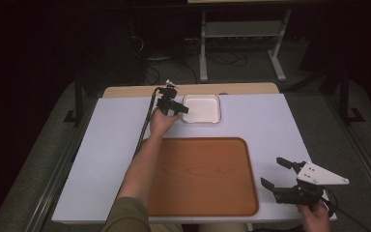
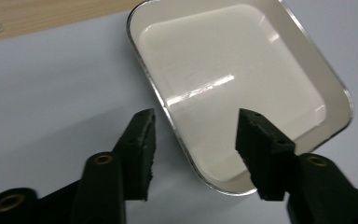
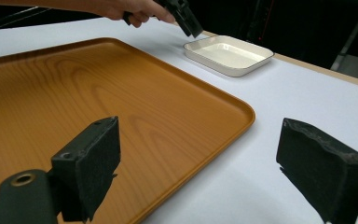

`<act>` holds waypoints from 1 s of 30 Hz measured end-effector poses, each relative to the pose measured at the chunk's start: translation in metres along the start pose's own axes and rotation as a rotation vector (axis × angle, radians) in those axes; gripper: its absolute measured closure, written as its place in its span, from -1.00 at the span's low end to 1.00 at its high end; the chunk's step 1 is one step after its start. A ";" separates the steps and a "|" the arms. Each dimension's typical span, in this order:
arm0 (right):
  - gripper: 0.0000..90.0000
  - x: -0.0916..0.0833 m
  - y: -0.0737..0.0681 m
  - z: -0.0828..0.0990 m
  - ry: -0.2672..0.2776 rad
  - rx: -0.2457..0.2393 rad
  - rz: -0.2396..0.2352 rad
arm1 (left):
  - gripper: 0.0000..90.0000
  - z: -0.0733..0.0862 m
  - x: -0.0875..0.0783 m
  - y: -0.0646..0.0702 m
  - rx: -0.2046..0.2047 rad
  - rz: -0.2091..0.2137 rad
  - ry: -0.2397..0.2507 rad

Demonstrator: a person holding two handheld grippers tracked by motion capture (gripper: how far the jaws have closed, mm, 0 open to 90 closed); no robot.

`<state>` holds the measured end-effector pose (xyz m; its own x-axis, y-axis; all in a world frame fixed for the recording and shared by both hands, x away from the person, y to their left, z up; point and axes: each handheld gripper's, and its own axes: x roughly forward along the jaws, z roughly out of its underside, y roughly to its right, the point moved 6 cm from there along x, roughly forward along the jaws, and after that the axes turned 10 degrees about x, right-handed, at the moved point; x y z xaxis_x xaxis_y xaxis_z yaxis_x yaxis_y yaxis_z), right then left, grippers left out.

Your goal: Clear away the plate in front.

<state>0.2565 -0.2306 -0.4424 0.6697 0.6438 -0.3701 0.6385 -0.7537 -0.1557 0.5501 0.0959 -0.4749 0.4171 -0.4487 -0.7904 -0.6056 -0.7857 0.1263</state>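
One shallow white rectangular dish (image 2: 242,88) sat at the table's far edge, beyond a wooden tray (image 1: 203,176). Left gripper (image 2: 196,140), nearer, straddled its left rim, jaws apart, not pressing. Right gripper (image 3: 196,163) gaped empty, well apart at the near right

Left forearm (image 1: 142,166) reaches from bottom centre up to mid-frame. Left hand (image 1: 162,122) holds left gripper (image 1: 182,109) just above frame centre, jaws apart, pointing right. Right hand (image 1: 314,215) at lower right corner; right gripper (image 1: 274,173) points left, jaws wide apart, nothing between.
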 end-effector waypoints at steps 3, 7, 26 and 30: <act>-0.72 0.000 0.000 0.000 0.001 -0.002 -0.001 | 0.25 0.003 0.008 -0.002 -0.024 -0.013 -0.029; -0.72 0.000 0.000 0.000 0.002 -0.002 0.000 | 0.38 0.007 0.014 -0.004 -0.042 -0.041 -0.061; -0.72 -0.001 -0.001 0.000 0.000 -0.004 -0.004 | 0.96 0.009 0.022 -0.002 -0.200 0.048 -0.002; -0.72 -0.001 0.000 0.000 0.002 0.003 -0.007 | 0.98 0.011 0.022 -0.004 -0.252 0.073 0.023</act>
<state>0.2552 -0.2313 -0.4422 0.6663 0.6492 -0.3670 0.6420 -0.7497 -0.1606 0.5544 0.0933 -0.4994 0.3950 -0.5156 -0.7604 -0.4484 -0.8306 0.3302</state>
